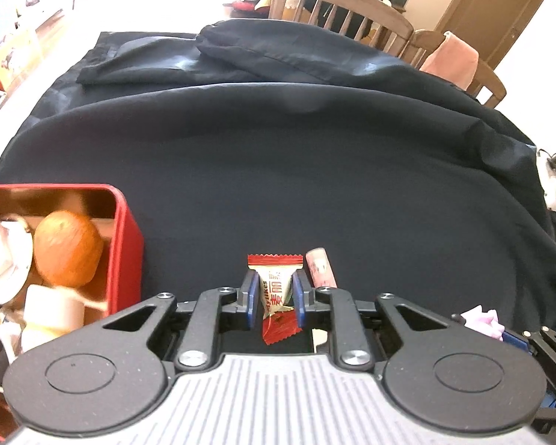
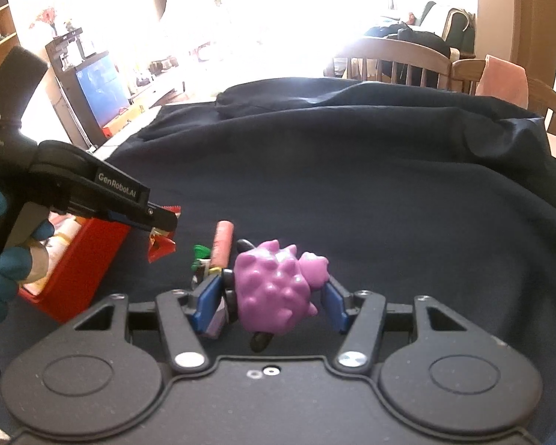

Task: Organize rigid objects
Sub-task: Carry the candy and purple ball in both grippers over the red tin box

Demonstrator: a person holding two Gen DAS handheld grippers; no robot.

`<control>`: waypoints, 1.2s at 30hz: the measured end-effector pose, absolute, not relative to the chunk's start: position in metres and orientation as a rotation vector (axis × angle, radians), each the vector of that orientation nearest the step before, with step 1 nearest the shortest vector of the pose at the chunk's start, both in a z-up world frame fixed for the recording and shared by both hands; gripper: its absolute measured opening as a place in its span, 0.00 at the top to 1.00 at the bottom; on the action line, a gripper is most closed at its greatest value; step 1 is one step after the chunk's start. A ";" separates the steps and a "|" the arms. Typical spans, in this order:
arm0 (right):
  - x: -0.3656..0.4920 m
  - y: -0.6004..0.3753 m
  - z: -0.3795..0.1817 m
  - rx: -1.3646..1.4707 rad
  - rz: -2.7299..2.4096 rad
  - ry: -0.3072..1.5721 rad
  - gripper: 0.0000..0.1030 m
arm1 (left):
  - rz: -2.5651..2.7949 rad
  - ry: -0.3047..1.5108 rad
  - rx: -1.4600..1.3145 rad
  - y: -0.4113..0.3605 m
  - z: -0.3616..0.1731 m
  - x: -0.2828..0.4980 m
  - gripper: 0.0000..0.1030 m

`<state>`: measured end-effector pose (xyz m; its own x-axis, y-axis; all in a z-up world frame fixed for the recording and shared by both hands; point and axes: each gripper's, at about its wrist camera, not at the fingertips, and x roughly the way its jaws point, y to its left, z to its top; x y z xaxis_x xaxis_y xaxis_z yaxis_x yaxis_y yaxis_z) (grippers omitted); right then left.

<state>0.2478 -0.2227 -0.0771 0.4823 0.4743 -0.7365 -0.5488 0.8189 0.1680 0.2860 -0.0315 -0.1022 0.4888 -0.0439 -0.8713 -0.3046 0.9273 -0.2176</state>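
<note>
My left gripper (image 1: 275, 293) is shut on a red and white wrapped candy (image 1: 276, 289) and holds it just above the dark cloth, right of the red tin box (image 1: 124, 244). It also shows in the right wrist view (image 2: 163, 222), with the candy (image 2: 161, 248) hanging below. A pink tube (image 1: 320, 267) lies just right of the candy. My right gripper (image 2: 274, 293) is open around a purple spiky toy (image 2: 274, 285) on the cloth; its pads (image 2: 207, 296) stand a little apart from the toy. The pink tube (image 2: 221, 244) lies left of the toy.
The red box holds an orange (image 1: 68, 248), a white cup (image 1: 52, 311) and other items. A small green item (image 2: 200, 256) lies by the tube. A folded dark cloth (image 1: 278, 52) lies at the far side. Wooden chairs (image 1: 337, 11) stand behind the table.
</note>
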 end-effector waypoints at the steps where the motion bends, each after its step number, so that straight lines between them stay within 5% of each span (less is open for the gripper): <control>1: 0.245 -0.222 -0.074 -0.094 0.628 0.863 0.44 | 0.160 1.054 -0.366 -0.031 -0.100 0.283 0.82; 36: 0.164 -0.065 -0.033 -0.134 0.746 0.810 0.44 | 0.156 0.990 -0.332 0.127 -0.045 0.169 0.82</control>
